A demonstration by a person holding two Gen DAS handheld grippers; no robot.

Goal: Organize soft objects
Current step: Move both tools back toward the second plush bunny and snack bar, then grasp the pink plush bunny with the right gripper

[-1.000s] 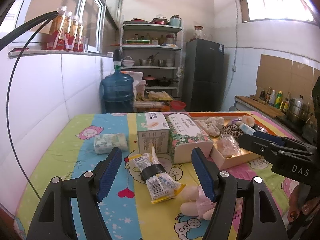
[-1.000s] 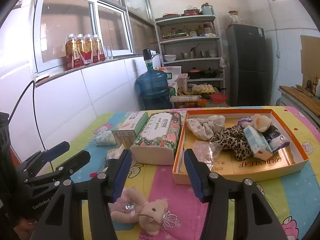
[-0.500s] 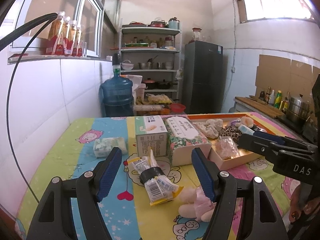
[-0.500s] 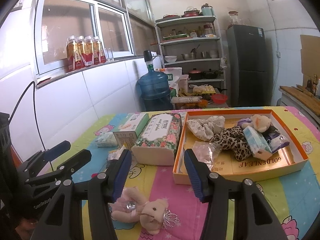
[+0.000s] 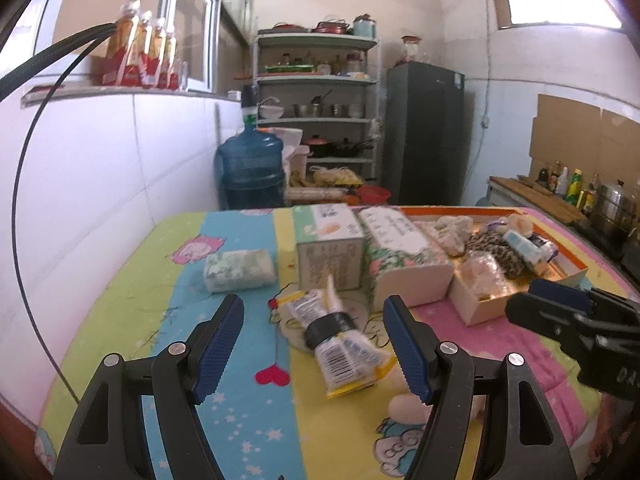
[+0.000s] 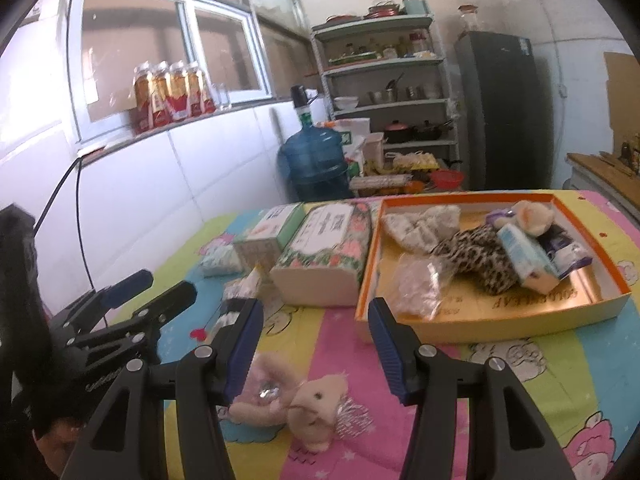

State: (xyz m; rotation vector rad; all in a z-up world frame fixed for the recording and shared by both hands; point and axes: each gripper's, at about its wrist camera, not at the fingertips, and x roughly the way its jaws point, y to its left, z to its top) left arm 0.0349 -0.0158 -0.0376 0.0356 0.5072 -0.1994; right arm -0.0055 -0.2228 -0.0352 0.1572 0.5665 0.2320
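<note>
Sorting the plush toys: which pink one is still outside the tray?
The pink plush toy lying on the cloth below the right tool; the other plush sits inside the orange tray.

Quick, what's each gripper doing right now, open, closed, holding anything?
Left gripper: open, holding nothing, above the banded snack packets.
Right gripper: open, holding nothing, above the pink plush toy.

I see a plush pig (image 6: pixel 316 404), matt and fuzzy, on printed cloth (image 6: pixel 520 364). The tray (image 6: pixel 480 326) is cardboard with a glossy gold floor; the packets (image 5: pixel 340 344) are shiny crinkled plastic.
</note>
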